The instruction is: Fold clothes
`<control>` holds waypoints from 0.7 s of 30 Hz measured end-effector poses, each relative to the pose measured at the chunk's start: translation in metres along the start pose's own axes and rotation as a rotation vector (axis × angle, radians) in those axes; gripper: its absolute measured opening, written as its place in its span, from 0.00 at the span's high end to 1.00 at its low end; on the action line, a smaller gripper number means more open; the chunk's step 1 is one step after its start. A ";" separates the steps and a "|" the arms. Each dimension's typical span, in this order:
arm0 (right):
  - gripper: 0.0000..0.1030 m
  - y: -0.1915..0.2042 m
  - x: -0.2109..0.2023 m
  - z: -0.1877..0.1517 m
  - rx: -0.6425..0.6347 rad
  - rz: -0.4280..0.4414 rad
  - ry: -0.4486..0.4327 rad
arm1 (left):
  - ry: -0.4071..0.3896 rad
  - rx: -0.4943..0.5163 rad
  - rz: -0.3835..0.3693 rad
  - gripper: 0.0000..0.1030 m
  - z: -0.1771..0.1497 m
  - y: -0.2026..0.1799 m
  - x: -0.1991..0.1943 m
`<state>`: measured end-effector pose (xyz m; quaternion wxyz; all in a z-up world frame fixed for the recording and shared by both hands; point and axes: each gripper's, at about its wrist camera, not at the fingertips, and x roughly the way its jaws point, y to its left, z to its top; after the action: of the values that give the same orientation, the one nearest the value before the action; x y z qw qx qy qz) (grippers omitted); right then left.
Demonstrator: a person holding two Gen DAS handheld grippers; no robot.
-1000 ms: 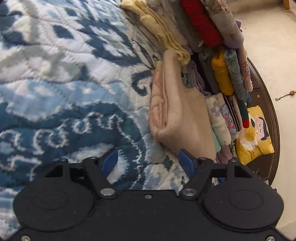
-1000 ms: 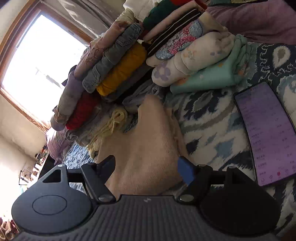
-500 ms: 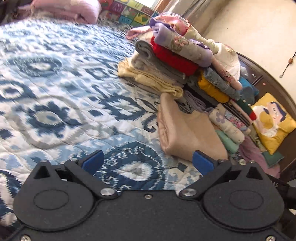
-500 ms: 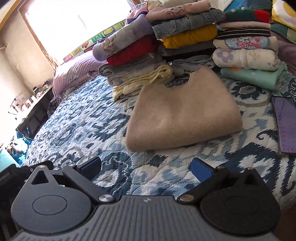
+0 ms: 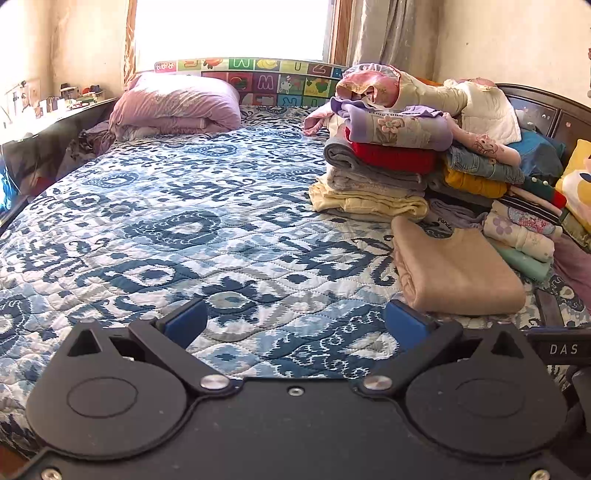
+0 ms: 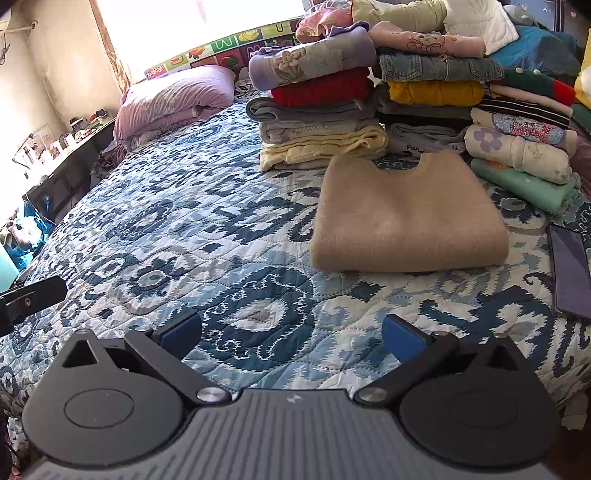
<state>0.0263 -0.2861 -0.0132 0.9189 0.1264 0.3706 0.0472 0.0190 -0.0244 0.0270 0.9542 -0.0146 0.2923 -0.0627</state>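
Right wrist view: both tongs, left (image 5: 293, 323) and right (image 6: 291, 334), gape wide and empty before the folded beige sweater (image 6: 406, 218).

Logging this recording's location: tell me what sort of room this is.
A bedroom, most likely a home with children: a quilted bed with a lilac pillow, an alphabet play mat under the window, and stacked folded clothes.

Location: a home bedroom. Indicators: a bed (image 5: 155, 229) with a blue patterned quilt fills the frame, a purple pillow (image 5: 177, 103) at upper left, a bright window (image 5: 232, 29) at top, stacks of folded clothes (image 5: 388, 166) at right.
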 end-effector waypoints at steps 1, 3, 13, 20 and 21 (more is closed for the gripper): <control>0.00 0.002 -0.001 -0.001 -0.007 -0.005 0.002 | 0.006 0.006 0.005 0.00 -0.001 0.001 -0.002; 0.00 0.007 -0.003 -0.004 -0.021 -0.015 0.005 | 0.029 0.015 0.006 0.00 -0.005 0.002 -0.005; 0.00 0.031 -0.011 -0.019 -0.087 -0.049 0.030 | 0.075 -0.005 0.008 0.00 -0.027 0.001 -0.012; 0.00 0.038 -0.020 -0.026 -0.091 -0.047 0.036 | 0.094 -0.001 0.053 0.00 -0.035 -0.002 -0.021; 0.00 0.039 -0.019 -0.027 -0.092 -0.048 0.038 | 0.101 -0.006 0.052 0.00 -0.036 -0.002 -0.020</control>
<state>-0.0063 -0.2466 -0.0086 0.9174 0.0740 0.3885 0.0445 -0.0183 -0.0234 0.0082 0.9395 -0.0069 0.3404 -0.0378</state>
